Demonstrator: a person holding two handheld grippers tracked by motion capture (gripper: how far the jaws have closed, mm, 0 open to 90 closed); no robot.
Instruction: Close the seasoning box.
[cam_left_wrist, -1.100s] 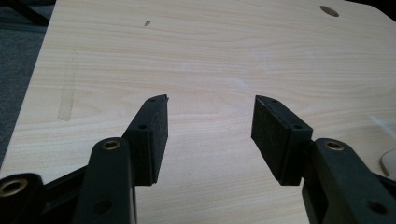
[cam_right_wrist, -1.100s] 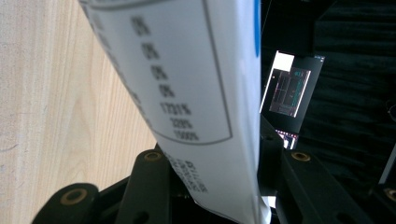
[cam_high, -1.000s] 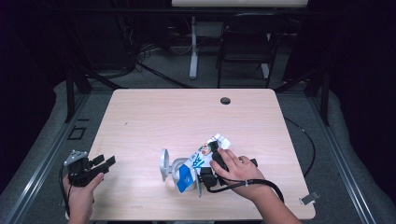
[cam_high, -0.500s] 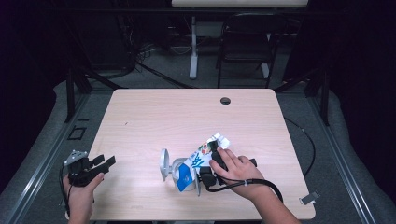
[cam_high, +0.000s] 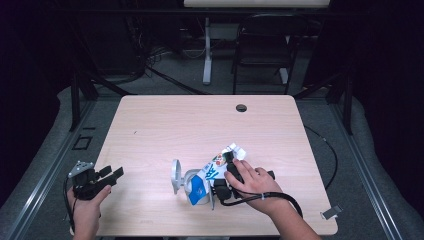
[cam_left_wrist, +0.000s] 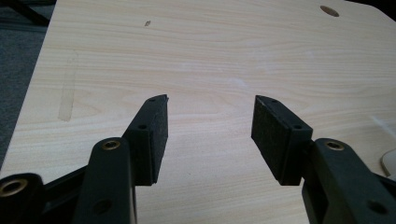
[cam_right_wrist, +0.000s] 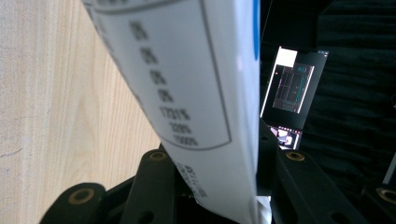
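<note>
a pale wooden table (cam_high: 165, 125) with a cable hole (cam_high: 241, 107); a dark chair (cam_high: 260, 45) stands behind it.

The carton (cam_high: 212, 176) is laid on the table (cam_high: 200, 125), near its front edge. Just left of the carton a round lid (cam_high: 175, 176) is stood on edge; the right gripper (cam_high: 227, 186) is set at the carton's right, the left gripper (cam_high: 95, 180) well to its left.

The white carton (cam_high: 212, 172) with blue and green print is tilted over, lying between the jaws of the right gripper (cam_high: 220, 186), which close on its sides. Its folded top end sticks out past the jaws, and its nutrition panel (cam_right_wrist: 187, 84) faces the gripper's camera.
</note>
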